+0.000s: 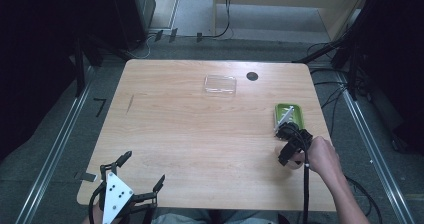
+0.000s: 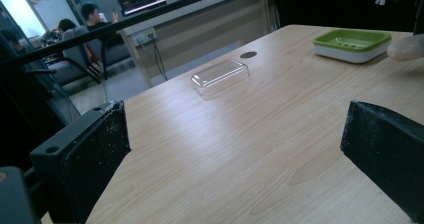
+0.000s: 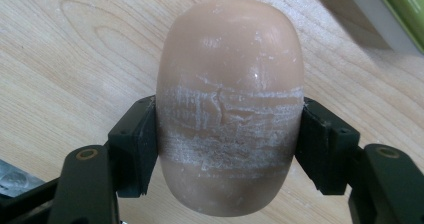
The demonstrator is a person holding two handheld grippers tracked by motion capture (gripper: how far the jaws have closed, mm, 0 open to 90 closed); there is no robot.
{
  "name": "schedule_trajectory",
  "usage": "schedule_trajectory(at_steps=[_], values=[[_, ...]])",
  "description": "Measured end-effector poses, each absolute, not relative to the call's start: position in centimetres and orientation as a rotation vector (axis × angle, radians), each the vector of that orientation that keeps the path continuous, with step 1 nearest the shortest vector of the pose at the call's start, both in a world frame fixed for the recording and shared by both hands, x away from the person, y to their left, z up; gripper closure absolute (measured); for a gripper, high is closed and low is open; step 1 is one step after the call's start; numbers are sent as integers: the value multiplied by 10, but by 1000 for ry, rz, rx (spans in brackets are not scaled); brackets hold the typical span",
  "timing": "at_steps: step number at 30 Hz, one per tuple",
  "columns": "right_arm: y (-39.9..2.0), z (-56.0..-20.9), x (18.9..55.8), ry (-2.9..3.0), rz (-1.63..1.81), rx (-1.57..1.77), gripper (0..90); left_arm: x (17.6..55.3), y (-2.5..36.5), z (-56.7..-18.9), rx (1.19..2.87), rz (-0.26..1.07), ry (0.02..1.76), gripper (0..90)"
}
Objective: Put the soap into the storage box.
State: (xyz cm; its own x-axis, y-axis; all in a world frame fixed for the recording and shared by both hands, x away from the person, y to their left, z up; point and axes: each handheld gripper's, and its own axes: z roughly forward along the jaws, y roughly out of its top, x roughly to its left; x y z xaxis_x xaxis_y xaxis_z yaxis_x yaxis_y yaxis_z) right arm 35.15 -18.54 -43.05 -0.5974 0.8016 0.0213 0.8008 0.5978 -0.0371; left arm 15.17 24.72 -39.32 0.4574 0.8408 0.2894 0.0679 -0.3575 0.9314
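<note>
Firstly, high view: a wooden table [image 1: 200,134] with things spread well apart.
Lid: a clear plastic lid [image 1: 220,84] lies flat near the far edge, beside a dark round hole [image 1: 252,76].
Dish: a green soap dish [image 1: 289,115] stands near the right edge.
Right gripper [image 1: 289,149]: held by a hand [image 1: 322,156] just in front of the dish, low at the table; what it holds is hard to see from above.
Left gripper [image 1: 142,171]: at the near left edge, jaws spread wide, nothing between them.

Left gripper view: both black jaws stand far apart over bare wood.
Further off: the lid [image 2: 220,76] in the middle, the dish [image 2: 352,44] at the right on its white base, and the soap [image 2: 407,48] just beside the dish.

Right gripper view: the jaws press both sides of a beige oval soap [image 3: 230,104], gripping it at its scratched white band.
Place of soap: over the table, near a corner of the dish [image 3: 395,14]; whether it touches the wood, I cannot tell.
</note>
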Motion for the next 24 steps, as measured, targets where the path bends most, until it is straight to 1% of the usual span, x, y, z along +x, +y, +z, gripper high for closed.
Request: schedule_trajectory(at_steps=[24], values=[[-192,-410,369,-2781,16,-1409,332,152,247,-393,1749,1011,783,0]])
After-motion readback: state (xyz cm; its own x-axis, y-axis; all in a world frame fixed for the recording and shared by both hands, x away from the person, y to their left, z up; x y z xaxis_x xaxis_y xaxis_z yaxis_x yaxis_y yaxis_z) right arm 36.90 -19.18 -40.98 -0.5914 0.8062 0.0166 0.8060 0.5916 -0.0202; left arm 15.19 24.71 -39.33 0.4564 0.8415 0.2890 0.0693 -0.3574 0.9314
